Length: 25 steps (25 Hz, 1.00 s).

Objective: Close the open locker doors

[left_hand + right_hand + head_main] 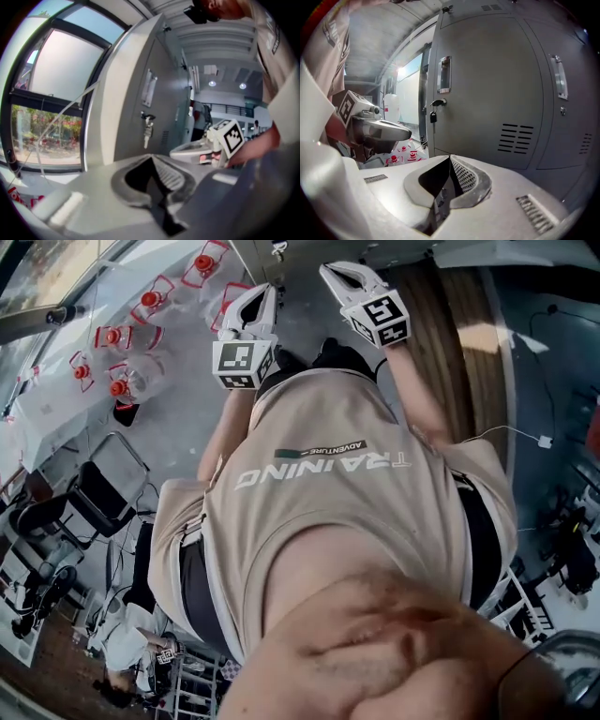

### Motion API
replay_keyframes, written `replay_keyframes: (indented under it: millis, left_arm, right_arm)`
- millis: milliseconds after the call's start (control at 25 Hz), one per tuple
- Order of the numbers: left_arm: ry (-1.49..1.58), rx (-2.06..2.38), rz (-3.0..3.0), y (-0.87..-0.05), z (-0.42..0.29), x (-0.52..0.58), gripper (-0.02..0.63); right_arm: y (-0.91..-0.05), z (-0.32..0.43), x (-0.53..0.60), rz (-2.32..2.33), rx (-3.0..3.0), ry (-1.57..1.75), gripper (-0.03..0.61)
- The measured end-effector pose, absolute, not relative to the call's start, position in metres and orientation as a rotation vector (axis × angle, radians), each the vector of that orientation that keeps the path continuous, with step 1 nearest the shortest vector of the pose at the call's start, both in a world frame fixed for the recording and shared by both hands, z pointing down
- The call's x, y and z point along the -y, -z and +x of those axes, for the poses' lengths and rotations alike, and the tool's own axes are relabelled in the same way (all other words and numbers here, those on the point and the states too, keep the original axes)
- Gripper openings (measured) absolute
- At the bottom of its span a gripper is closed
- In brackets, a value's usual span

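Left gripper (152, 161) and right gripper (450, 161), both pinched shut and empty, face two grey locker doors (487, 84); perhaps six red-capped jugs (112, 336) nearby.

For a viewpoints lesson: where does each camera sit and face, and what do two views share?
Head view: on the person's head, facing steeply down; shirt, left gripper and right gripper show.
Left gripper view: on the left gripper, facing a grey locker; hand shows.
Right gripper view: on the right gripper, facing the locker; shirt shows.
Shared: both gripper views show the locker's key and the other gripper.
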<state>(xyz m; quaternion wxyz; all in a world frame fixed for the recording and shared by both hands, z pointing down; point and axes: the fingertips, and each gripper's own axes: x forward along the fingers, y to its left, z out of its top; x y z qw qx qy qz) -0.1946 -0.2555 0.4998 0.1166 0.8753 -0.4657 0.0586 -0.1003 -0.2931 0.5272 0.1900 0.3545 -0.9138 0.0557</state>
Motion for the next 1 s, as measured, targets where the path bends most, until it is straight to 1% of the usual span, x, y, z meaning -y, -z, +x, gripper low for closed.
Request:
replay_keyframes:
  millis: [240, 400, 640, 1000]
  left_arm:
    - [-0.173, 1.360, 2.588, -0.492, -0.151, 0.251, 0.000]
    - [-0.180, 1.437, 2.583, -0.476, -0.129, 0.249, 0.000]
    - [-0.192, 1.618, 2.544, -0.449, -0.118, 0.252, 0.000]
    - [-0.261, 1.801, 2.467, -0.431, -0.110, 0.244, 0.000]
  right_arm:
    - [-0.513, -0.066, 0.278, 0.998, 2.599, -0.127, 0.015]
    - [-0.490, -0.040, 0.275, 1.019, 2.653, -0.094, 0.015]
    - [-0.474, -0.019, 0.271, 0.894, 2.700, 0.003, 0.015]
    - [-0.462, 0.004, 0.267, 0.757, 2.842, -0.078, 0.014]
